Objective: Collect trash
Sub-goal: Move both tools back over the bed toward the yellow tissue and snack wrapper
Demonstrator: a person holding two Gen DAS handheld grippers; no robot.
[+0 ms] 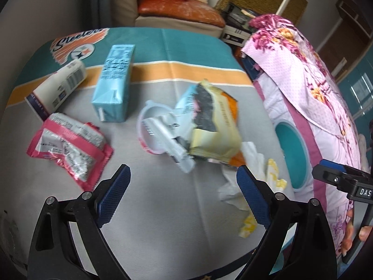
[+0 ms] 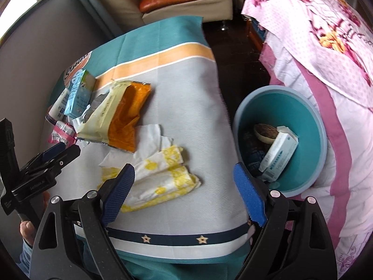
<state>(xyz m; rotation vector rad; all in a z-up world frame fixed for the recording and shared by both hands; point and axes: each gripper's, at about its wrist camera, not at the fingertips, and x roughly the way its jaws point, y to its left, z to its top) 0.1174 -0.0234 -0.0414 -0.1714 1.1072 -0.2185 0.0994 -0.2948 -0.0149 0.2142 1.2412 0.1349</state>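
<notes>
Trash lies on a cloth-covered table [image 1: 163,200]. A pink wrapper [image 1: 70,149], a white tube [image 1: 58,86], a light blue carton [image 1: 114,81], a clear plastic lid [image 1: 153,126] and a torn yellow-orange bag [image 1: 214,126] lie ahead of my open, empty left gripper [image 1: 181,179]. White and yellow napkins [image 2: 163,172] lie just ahead of my open, empty right gripper [image 2: 184,175]. A teal bin [image 2: 310,147] to the right of the table holds a white box [image 2: 277,156] and other scraps. The left gripper also shows in the right wrist view [image 2: 58,154].
A bed with a pink floral cover [image 2: 326,70] stands right behind the bin. A sofa with an orange cushion [image 1: 179,9] is at the back. A grey wall [image 2: 35,58] runs along the table's left. Dark floor [image 2: 237,53] lies between table and bed.
</notes>
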